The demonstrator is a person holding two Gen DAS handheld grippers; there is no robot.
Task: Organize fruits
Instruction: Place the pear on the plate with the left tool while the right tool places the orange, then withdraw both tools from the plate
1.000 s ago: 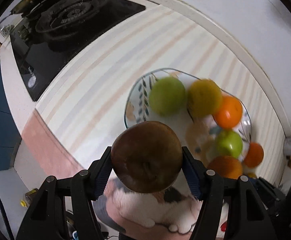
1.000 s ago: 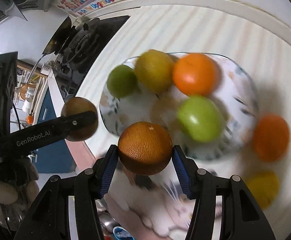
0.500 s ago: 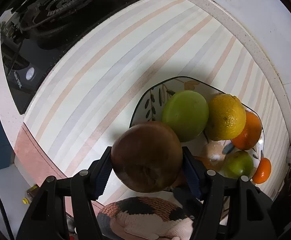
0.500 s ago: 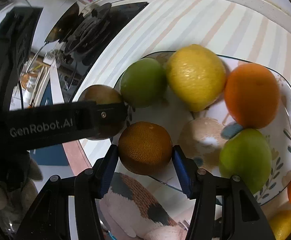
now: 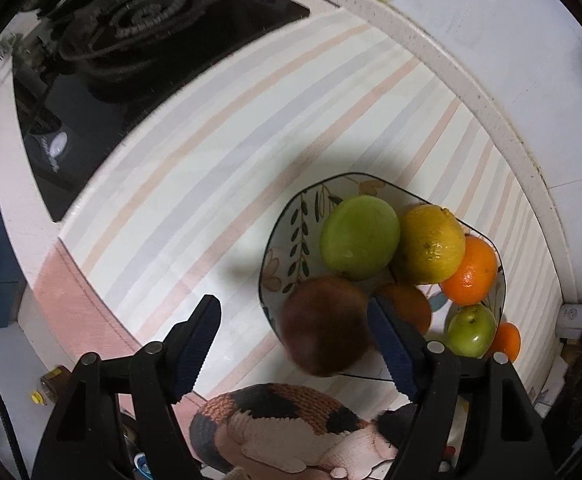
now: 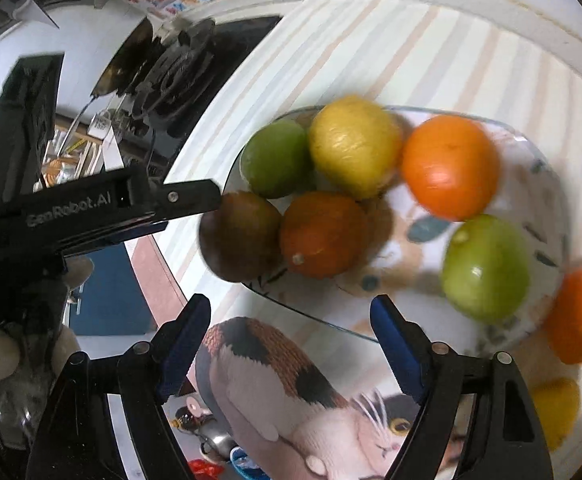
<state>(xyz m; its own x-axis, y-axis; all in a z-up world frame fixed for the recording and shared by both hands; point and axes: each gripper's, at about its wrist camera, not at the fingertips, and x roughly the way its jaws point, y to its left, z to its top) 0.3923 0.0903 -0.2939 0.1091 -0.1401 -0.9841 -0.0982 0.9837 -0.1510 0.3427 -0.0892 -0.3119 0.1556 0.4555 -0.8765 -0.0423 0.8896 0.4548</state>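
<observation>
Both tongs, left point(image 5: 293, 344) and right point(image 6: 291, 340), just sprung wide, brown fruit point(image 5: 325, 326) and dark orange point(image 6: 323, 234) dropped at plate point(image 5: 287, 216) edge; round, firm, roll-prone, best pinched across middle.

A home kitchen: gas stove point(image 5: 139, 28) set in a striped countertop point(image 5: 211, 184).

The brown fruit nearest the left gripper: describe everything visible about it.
The brown fruit is round, dull reddish-brown and smooth-looking, slightly blurred. It sits at the plate's near-left rim, pressed against the dark orange, with the green apple just behind it. The left gripper has just been opening; the fruit lies between its jaws, the left pad well clear, contact with the right pad unclear. Its underside is hidden.
</observation>
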